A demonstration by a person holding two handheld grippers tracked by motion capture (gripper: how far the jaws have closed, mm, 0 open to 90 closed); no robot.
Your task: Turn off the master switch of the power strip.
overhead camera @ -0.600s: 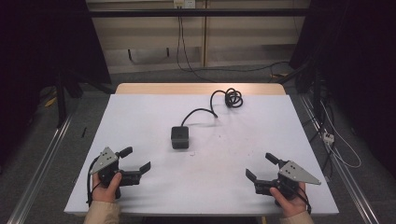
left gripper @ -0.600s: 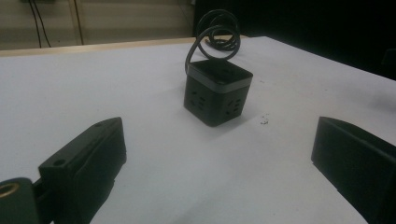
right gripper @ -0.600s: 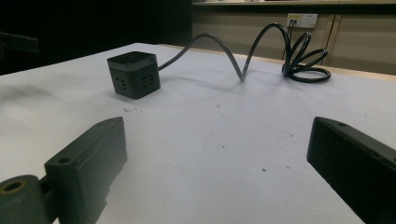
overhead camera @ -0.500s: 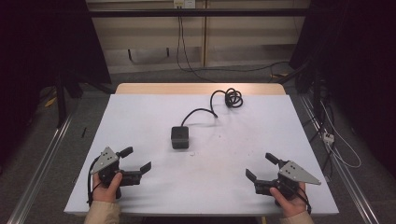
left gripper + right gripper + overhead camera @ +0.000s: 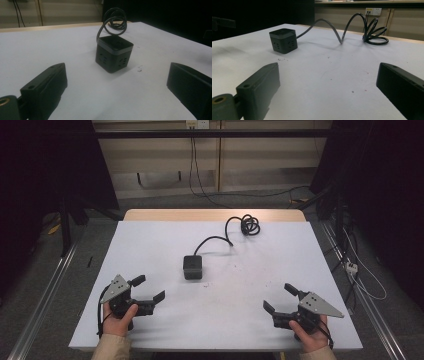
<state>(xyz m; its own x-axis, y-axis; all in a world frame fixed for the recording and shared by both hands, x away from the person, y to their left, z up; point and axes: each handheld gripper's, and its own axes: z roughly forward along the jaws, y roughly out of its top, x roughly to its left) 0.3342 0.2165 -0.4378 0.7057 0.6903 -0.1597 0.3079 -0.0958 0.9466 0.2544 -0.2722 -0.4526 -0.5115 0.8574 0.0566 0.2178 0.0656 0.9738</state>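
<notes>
A black cube power socket [image 5: 193,267] sits near the middle of the white table [image 5: 150,245]. Its black cable [image 5: 215,239] arcs back to a coil [image 5: 248,225] near the far edge. The left gripper view has the cube [image 5: 113,53] straight ahead between wide-apart jaws, with the coil [image 5: 115,20] behind it. From the right gripper, the cube [image 5: 283,40] lies at the far left and the coil [image 5: 374,33] at the far right. My left gripper [image 5: 148,288] rests open at the near left. My right gripper [image 5: 280,298] rests open at the near right. Both hold nothing.
A wooden strip [image 5: 215,215] borders the table's far edge. Cables [image 5: 195,165] hang from a wall outlet [image 5: 196,124] behind. Metal rails [image 5: 45,290] run along the floor on both sides, with a small white plug [image 5: 351,267] at the right.
</notes>
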